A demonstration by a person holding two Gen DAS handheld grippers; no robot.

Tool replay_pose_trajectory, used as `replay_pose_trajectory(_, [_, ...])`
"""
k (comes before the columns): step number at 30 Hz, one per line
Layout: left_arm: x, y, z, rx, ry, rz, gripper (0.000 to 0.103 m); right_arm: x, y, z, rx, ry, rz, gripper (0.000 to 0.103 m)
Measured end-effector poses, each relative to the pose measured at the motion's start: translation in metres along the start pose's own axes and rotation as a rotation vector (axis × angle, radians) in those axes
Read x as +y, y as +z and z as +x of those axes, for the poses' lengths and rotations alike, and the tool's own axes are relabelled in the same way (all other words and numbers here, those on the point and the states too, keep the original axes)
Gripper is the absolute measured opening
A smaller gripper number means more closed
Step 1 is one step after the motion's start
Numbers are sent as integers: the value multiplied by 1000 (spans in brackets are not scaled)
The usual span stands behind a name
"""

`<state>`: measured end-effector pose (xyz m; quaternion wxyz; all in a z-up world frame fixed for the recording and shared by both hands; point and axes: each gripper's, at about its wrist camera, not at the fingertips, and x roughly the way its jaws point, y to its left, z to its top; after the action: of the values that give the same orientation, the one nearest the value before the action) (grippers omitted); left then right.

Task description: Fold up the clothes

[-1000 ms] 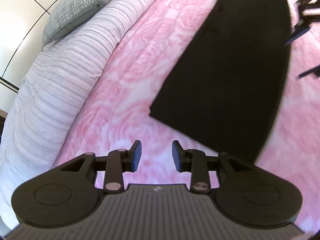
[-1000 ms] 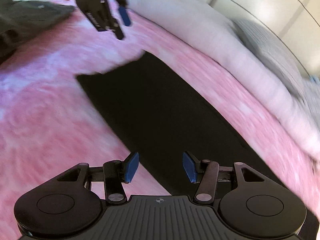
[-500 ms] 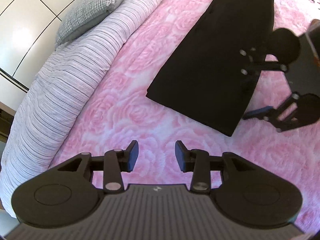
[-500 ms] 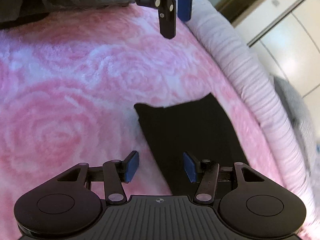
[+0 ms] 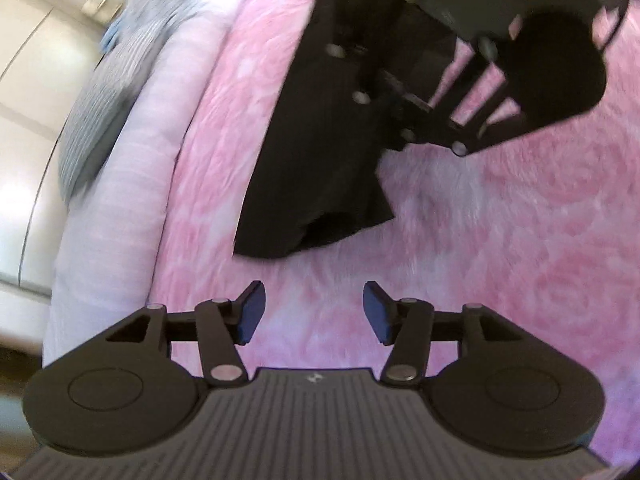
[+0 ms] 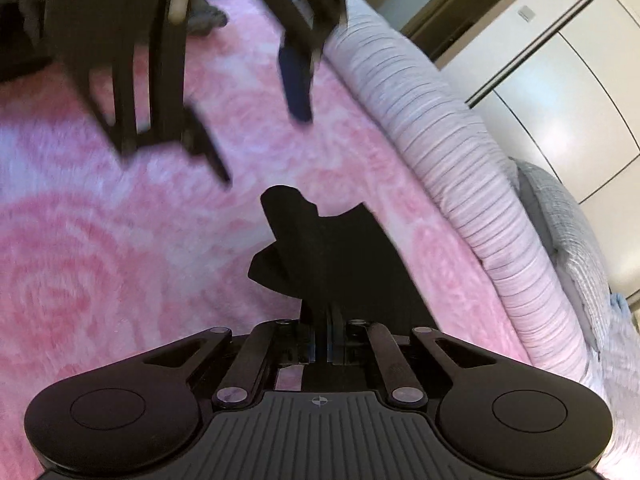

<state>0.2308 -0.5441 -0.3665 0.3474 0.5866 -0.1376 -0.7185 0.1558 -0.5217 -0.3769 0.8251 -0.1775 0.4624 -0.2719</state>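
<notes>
A long black garment (image 5: 320, 152) lies flat on the pink rose-patterned blanket (image 5: 520, 260). Its near end is bunched and lifted. My right gripper (image 6: 322, 344) is shut on that garment (image 6: 344, 248) at the edge of the near end, and cloth runs up between its pads. In the left wrist view the right gripper (image 5: 394, 142) reaches down onto the cloth from the upper right. My left gripper (image 5: 314, 312) hovers just short of the garment's end. Its jaws are opening and only blanket shows between them. In the right wrist view the left gripper (image 6: 260, 132) hangs blurred above the blanket.
A rolled lilac striped duvet (image 6: 448, 168) runs along the far side of the blanket, with a grey checked pillow (image 6: 560, 216) beyond it. White wardrobe doors (image 6: 560, 80) stand behind. A heap of dark clothes (image 6: 208, 20) lies at the blanket's far end.
My right gripper has shut on the garment's near end, which now stands bunched and lifted. My left gripper came closer to that end, rolled, and its jaws spread wider.
</notes>
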Motion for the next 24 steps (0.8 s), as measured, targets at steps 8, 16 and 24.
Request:
replay_pose_trajectory(8, [10,26,32,-97,26,183,9,-25,-1,-21,-19,2,42,3])
replay_pose_trajectory(16, [44,74,10,-171,98,188,5,-67,-10,-56,-28,-28,369,3])
replay_pose_trajectory(24, [75,178,-3,-210,125,270,5,-129,-45,-105,-94,-98,669,3])
